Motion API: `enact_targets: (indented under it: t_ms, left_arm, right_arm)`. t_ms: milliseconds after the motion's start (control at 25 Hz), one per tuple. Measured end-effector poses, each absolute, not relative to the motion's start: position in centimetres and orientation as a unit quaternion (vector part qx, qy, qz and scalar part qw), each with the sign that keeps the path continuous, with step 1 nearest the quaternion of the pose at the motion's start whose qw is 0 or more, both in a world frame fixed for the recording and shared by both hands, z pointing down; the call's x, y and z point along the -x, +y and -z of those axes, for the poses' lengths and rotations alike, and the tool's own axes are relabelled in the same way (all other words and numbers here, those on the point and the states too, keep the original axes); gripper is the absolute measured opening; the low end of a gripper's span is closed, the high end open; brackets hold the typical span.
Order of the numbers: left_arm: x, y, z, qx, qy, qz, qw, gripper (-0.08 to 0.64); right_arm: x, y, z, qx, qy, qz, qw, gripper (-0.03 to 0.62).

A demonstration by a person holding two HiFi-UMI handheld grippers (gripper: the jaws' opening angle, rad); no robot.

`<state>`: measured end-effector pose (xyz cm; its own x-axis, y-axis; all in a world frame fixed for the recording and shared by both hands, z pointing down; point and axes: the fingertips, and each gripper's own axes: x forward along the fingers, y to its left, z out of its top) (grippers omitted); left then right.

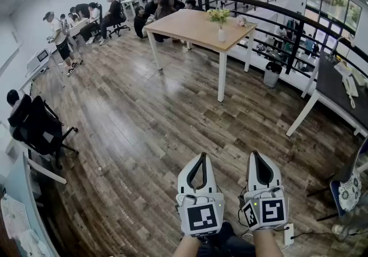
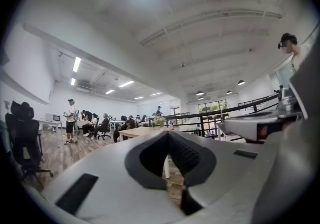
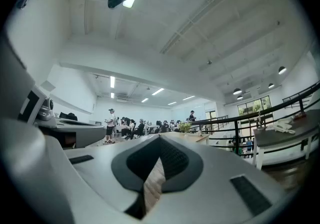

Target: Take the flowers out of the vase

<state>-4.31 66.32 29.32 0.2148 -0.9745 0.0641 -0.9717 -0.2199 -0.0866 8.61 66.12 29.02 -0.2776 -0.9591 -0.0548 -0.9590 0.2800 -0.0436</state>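
A small white vase (image 1: 221, 34) with pale yellow-green flowers (image 1: 219, 16) stands near the right end of a wooden table (image 1: 190, 26) across the room. Both grippers hang low at the near edge of the head view, far from the table. The left gripper (image 1: 202, 156) is shut with nothing in it, and the right gripper (image 1: 256, 153) beside it is shut and empty too. In the left gripper view the flowers (image 2: 160, 121) show small above the closed left gripper (image 2: 168, 133). The right gripper view has the flowers (image 3: 185, 127) just beyond the closed right gripper (image 3: 161, 137).
Wooden floor stretches between me and the table. A black office chair (image 1: 37, 123) stands at the left. A white-legged desk (image 1: 336, 92) is at the right. A black railing (image 1: 276, 17) runs behind the table, with a bin (image 1: 271, 75) below it. Several people sit and stand at far desks (image 1: 86, 23).
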Motion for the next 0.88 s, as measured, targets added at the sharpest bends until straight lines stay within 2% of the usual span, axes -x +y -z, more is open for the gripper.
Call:
enact_targets:
  t_ms: [880]
  left_arm:
    - [1.4,65.2,-29.7,0.776,0.628,0.060,0.017,0.032]
  right_arm:
    - [-11.6,64.8,-29.7,0.599,0.799,0.016,0.045,-0.008]
